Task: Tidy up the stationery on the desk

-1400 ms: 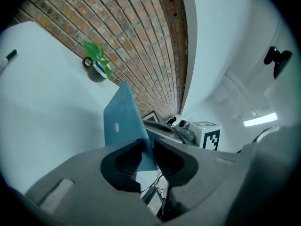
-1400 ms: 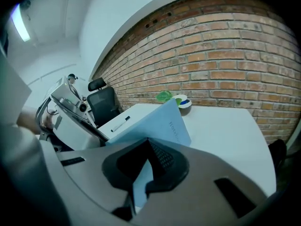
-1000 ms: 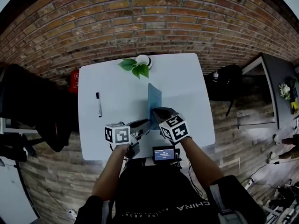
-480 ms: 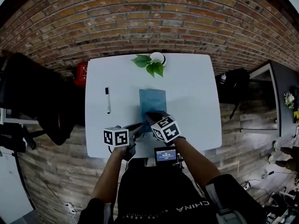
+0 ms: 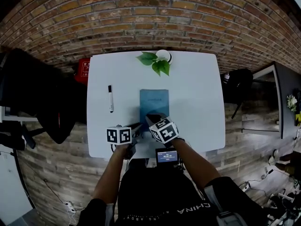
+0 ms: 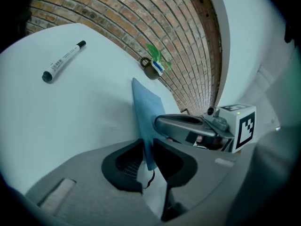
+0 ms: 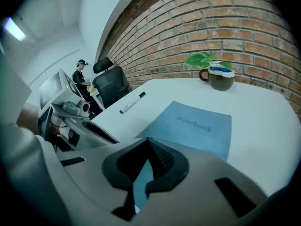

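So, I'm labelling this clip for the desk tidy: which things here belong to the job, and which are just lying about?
Job in hand:
- blue notebook
- marker pen

Lying about:
- mug with plant
- small screen at the desk's near edge
- black chair

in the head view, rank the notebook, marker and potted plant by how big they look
1. notebook
2. potted plant
3. marker, roughly as long as the plant is wide, but far thinner

The left gripper (image 6: 146, 142) has its jaws clamped on the near edge of a blue notebook (image 6: 143, 108) on the white desk (image 6: 70, 121). The right gripper (image 6: 162, 125) is just beside it. A marker pen (image 6: 63, 61) lies towards the left edge, and a mug with a leafy plant (image 6: 151, 69) stands at the far edge.
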Tool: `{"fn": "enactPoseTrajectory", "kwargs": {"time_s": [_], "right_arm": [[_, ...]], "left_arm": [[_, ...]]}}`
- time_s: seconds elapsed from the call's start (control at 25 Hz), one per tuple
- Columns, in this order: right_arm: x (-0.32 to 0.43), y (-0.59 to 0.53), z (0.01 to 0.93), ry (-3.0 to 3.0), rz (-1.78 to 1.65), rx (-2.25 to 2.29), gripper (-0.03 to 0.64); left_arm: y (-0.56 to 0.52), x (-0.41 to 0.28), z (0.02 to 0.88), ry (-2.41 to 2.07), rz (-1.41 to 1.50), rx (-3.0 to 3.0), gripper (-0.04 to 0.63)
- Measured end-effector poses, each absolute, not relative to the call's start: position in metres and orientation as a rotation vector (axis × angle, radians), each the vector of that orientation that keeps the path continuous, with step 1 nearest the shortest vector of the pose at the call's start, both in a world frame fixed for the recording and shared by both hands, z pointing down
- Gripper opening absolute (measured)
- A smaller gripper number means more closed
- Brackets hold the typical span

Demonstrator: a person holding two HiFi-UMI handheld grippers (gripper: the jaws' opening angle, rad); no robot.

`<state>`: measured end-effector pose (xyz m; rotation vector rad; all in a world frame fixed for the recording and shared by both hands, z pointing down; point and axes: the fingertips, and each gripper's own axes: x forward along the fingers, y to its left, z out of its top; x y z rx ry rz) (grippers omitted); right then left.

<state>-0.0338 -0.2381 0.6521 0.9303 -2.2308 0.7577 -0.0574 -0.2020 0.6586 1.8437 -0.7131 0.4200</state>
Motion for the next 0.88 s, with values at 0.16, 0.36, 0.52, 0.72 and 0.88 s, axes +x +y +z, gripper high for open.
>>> {"fn": "enactPoseTrajectory", "kwargs": {"time_s": [0.16,0.36,0.52,0.72,0.88], "right_arm": [[-0.024,-0.237,0.656,-2.211,0.767,0.945,0.009],[-0.017,-0.234,0.662,-2.181,0.783,0.95,0.009],[-0.016,-0.23,0.663,-2.178,0.78,0.943,0.009],[-0.021,-0.231,0.658,-2.191,0.776,0.934,0.009],[-0.027,-0.233,0.653,-2.195,0.767,0.926,0.009]], "left_arm": [[-0.2,-0.059,0.668,-0.728,0.482,1.83,0.077],[-0.194,-0.062,0.672,-0.716,0.556,1.859,0.077],[-0.197,-0.068,0.661,-0.752,0.54,1.953,0.077],[-0.208,-0.088,0.64,-0.895,0.523,2.158,0.065],[-0.212,-0.105,0.632,-0.979,0.54,2.23,0.011]]}}
